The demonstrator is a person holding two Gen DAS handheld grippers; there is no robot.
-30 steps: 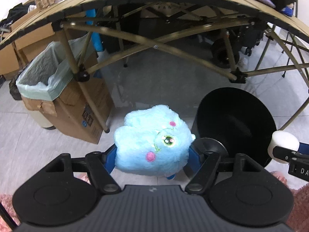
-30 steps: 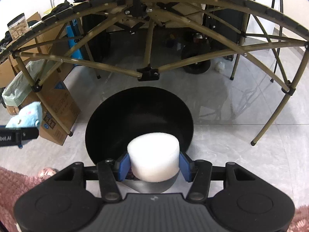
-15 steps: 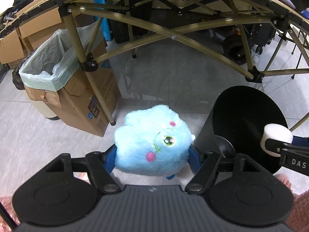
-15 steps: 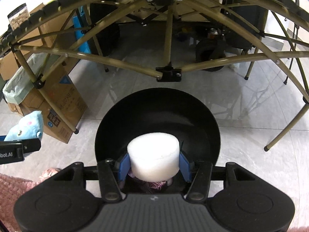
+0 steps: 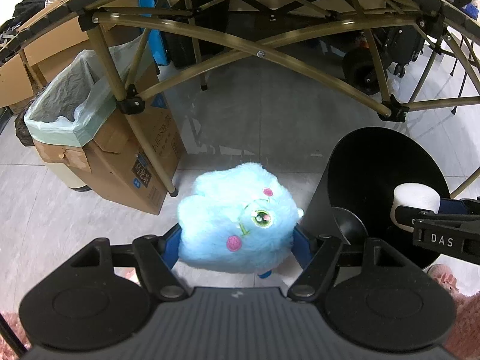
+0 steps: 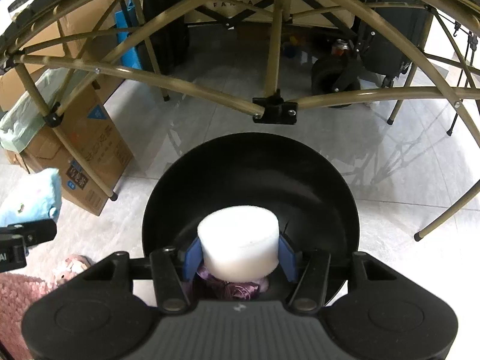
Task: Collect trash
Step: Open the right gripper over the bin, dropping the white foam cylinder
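Observation:
My left gripper is shut on a fluffy light-blue plush toy, held above the tiled floor just left of a round black bin. My right gripper hangs over that black bin with a white foam cylinder between its blue pads. Its jaws are opening, and the pads still touch the foam. Crumpled purple trash lies in the bin right under the foam. The left wrist view shows the foam over the bin's right side.
A cardboard box lined with a pale green bag stands at left against a leg of the folding table frame. The table's crossbars arch over the bin. Pink rug and a pink slipper lie near left.
My right gripper has moved forward and down over the black bin with the foam, and the purple trash inside has come into view. The left gripper still holds the plush toy.

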